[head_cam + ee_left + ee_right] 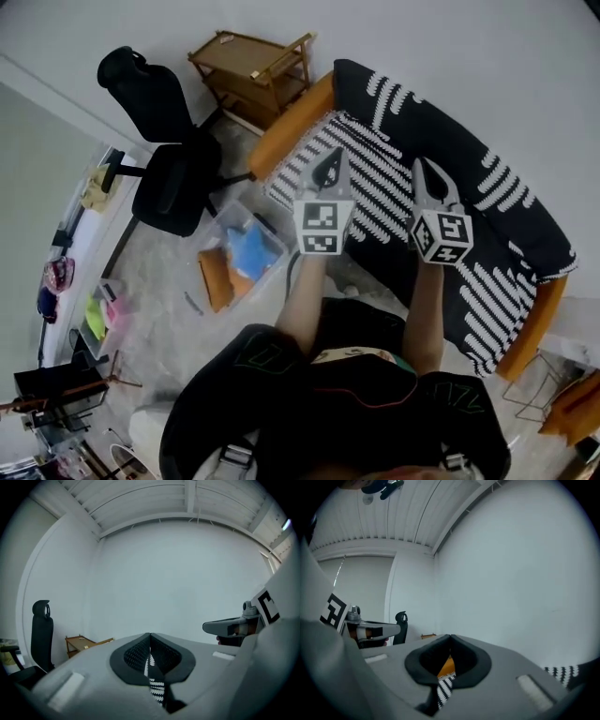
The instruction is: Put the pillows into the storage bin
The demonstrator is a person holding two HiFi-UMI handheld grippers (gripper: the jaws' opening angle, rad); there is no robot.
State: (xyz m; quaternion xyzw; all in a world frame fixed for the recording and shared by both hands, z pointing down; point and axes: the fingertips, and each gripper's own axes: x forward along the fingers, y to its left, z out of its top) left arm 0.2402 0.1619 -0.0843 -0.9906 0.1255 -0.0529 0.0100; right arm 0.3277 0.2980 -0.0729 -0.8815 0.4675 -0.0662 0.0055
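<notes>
The person holds both tools raised over a sofa (300,108) with orange arms and a black cover marked with rows of white dashes. The left hand-held gripper (328,161) has its jaws pressed together at the tips, with nothing pinched. In the left gripper view (150,638), only a sliver of striped fabric shows through the gap lower down. The right hand-held gripper (427,171) is also pressed together and empty. In its own view (450,639), orange and striped cloth show behind the closed tips.

A striped pillow (361,173), white with thin black bars, lies on the seat at the sofa's left end, under and just ahead of the left tool at 12 o'clock. A second striped pillow (487,305) of the same pattern sits at the sofa's right end, at 4 o'clock from the right tool.

The storage bin (223,221), clear plastic with blue and orange things inside, stands on the floor at 8 o'clock from the left tool. It is apart from the sofa. A black office chair (164,150) stands at 10 o'clock.
</notes>
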